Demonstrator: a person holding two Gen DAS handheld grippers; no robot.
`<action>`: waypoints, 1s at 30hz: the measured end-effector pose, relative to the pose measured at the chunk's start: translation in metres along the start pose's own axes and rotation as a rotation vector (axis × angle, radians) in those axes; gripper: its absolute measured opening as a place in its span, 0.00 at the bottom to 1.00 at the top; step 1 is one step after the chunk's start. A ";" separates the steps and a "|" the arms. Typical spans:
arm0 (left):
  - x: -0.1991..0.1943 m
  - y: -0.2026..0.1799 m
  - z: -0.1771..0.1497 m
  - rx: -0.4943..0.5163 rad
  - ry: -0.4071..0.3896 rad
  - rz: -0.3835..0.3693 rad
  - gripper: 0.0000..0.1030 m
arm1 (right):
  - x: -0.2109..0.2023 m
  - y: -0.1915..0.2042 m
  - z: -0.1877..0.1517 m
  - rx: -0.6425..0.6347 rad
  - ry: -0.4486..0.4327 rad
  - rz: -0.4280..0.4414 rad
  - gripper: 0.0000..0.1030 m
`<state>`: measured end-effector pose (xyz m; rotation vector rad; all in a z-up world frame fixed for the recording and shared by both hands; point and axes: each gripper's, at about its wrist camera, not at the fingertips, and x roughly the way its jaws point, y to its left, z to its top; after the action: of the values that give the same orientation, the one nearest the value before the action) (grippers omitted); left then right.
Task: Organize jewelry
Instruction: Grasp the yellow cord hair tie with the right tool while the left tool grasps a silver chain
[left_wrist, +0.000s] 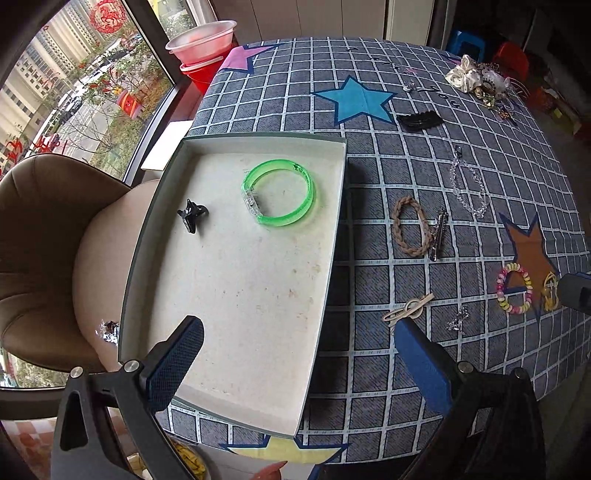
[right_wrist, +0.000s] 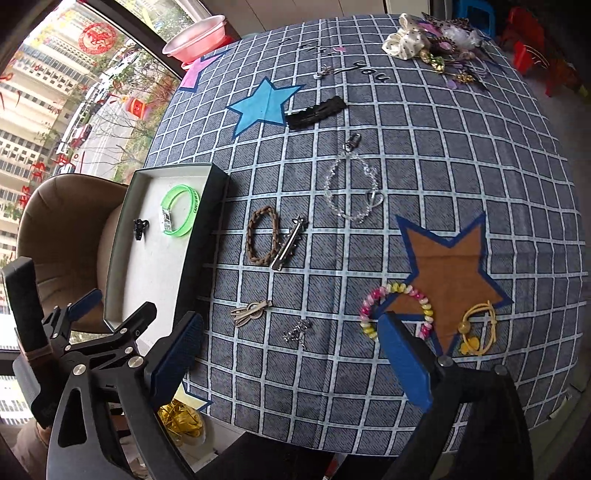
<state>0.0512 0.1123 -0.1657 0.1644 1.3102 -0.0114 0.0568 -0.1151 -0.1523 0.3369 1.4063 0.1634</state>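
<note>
Jewelry lies scattered on your counter (right_wrist: 480, 155); only the green bangle (left_wrist: 279, 192) and a small black claw clip (left_wrist: 192, 215) sit in the white tray (left_wrist: 236, 332). Your left gripper (left_wrist: 299, 363) hovers released over the tray's near end. Your right gripper (right_wrist: 291, 363) hangs released above the small silver charm (right_wrist: 297, 334), empty.

Bangle (left_wrist: 279, 192) and claw clip (left_wrist: 192, 216) in the tray (left_wrist: 236, 397), left of the braided band (left_wrist: 409, 226).
</note>
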 end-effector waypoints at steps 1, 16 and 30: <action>-0.001 -0.007 -0.001 0.013 0.004 -0.005 1.00 | -0.004 -0.010 -0.005 0.022 0.000 -0.004 0.93; 0.013 -0.094 -0.012 0.196 0.078 -0.056 1.00 | -0.031 -0.125 -0.064 0.246 0.019 -0.153 0.93; 0.049 -0.136 -0.013 0.231 0.116 -0.066 1.00 | 0.005 -0.166 -0.064 0.240 0.081 -0.244 0.93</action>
<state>0.0375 -0.0166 -0.2317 0.3224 1.4284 -0.2130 -0.0199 -0.2607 -0.2195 0.3555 1.5378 -0.1951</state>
